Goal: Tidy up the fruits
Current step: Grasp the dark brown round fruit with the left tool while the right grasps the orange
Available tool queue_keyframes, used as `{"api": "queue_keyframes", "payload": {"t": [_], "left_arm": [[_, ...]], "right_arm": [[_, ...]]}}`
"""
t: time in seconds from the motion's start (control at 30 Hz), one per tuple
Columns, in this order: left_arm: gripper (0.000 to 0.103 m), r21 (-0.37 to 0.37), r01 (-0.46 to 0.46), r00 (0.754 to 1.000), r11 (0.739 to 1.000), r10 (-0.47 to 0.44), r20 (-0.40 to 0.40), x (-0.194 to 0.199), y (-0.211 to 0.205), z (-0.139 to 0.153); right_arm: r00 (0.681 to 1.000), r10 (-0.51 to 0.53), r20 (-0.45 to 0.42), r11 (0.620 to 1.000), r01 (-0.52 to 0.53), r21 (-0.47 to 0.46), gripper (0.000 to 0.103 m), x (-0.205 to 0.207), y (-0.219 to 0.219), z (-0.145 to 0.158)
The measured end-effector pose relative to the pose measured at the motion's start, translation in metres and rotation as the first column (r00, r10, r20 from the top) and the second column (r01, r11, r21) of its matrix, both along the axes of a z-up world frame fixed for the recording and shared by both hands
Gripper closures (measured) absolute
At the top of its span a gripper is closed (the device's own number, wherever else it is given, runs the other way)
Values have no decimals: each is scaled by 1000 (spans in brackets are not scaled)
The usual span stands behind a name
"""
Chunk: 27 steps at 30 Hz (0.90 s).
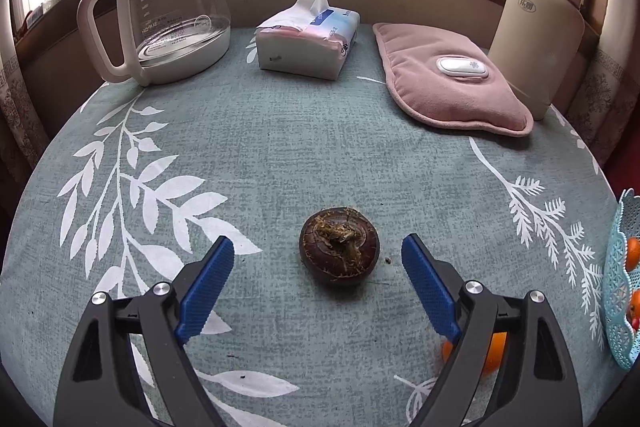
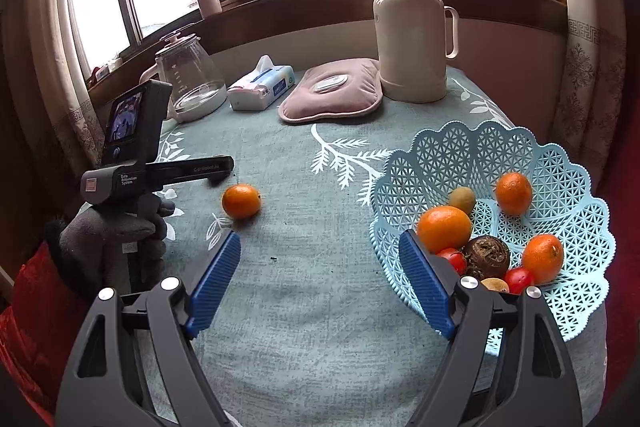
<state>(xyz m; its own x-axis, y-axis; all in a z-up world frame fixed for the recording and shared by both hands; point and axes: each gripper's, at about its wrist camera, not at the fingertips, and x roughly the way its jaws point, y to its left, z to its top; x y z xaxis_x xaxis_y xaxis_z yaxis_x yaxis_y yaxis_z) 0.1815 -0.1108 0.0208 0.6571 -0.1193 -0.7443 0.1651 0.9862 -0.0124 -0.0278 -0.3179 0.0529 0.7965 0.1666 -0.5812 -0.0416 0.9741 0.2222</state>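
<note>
A dark brown water chestnut lies on the tablecloth just ahead of my open, empty left gripper, between the lines of its blue fingers. A loose orange shows partly behind the left gripper's right finger; in the right wrist view this orange lies on the cloth ahead-left. My right gripper is open and empty above the cloth. The light blue lattice basket at right holds oranges, a water chestnut, kiwis and red cherry tomatoes. The basket's edge shows at far right in the left wrist view.
At the back of the round table stand a glass kettle, a tissue pack, a pink heating pad and a cream thermos. The left hand-held gripper body shows at left. The table edge curves away on both sides.
</note>
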Motion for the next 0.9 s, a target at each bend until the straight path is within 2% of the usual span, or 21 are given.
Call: {"api": "queue_keyframes", "payload": {"t": [0.27,0.5,0.7,0.9], "left_arm": [[36,7,3,1000,1000,-3,-22,10,-4,-11],[61,-26,38,999,999,-39,-10,9,-5,-9],[61,-80,30,1000,996,-30,3,5,4,-4],[61,-97,9,999,995,-4,49,-5,14,8]], "right_arm": [[1000,6,-21,1000,-6,0,20,4,4,-6],[999,15,-34,1000,-15,-5,20,7,13,-10],[999,23,-36,1000,-24,-21,20,12,23,-9],[998,52,-45,998,-53,-42,20,23,39,-7]]}}
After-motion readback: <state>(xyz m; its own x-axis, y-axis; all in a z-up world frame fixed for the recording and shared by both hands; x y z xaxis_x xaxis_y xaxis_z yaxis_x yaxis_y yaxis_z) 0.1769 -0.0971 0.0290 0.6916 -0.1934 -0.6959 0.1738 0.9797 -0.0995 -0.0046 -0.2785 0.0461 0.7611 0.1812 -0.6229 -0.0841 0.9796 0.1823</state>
